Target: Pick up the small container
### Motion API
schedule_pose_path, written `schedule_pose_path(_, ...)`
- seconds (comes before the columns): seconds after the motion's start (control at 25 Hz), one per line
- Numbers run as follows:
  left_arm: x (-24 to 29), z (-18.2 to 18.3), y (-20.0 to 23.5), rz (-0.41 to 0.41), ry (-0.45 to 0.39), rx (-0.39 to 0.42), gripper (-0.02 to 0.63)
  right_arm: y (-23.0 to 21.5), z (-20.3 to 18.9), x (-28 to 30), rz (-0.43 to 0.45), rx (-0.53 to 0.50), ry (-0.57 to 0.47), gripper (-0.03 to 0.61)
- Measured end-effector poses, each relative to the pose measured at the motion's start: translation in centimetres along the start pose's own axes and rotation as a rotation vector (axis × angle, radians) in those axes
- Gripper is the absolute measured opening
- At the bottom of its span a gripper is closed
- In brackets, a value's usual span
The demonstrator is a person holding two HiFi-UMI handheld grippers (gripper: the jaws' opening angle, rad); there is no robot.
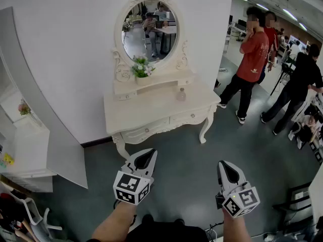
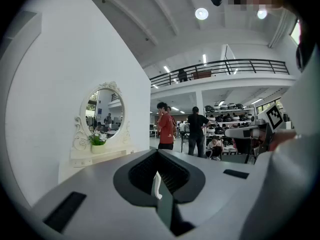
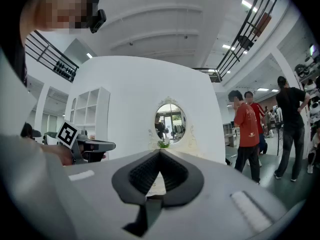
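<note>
The small container [image 1: 181,95], a pale clear jar, stands on the right part of the cream dressing table [image 1: 151,110] under the oval mirror [image 1: 150,25]. Both grippers hang over the dark floor, well short of the table. My left gripper [image 1: 149,153] is shut and holds nothing; its jaws meet in the left gripper view [image 2: 158,154]. My right gripper [image 1: 223,164] is also shut and empty, its tips joined in the right gripper view [image 3: 160,153]. Neither gripper view lets me make out the container.
A potted flower [image 1: 142,72] sits on the table's raised shelf. A white partition wall [image 1: 55,84] and a shelf unit [image 1: 25,150] stand to the left. Several people [image 1: 251,59] stand on the floor at the right. A chair [image 1: 30,218] is at the bottom left.
</note>
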State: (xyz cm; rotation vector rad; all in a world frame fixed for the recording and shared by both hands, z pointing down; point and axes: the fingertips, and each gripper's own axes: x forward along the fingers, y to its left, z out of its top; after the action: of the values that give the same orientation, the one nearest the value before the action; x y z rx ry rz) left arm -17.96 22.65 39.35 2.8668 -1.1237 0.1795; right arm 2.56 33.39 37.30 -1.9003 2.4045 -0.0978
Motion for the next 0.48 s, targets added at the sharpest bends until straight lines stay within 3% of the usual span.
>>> schedule_pose_path(0.48,1.1,-0.6,-2.9,0.023,0.009,-0.024,0.000,-2.6,0.1,-2.4,0.014,0.003,-0.010,0.006)
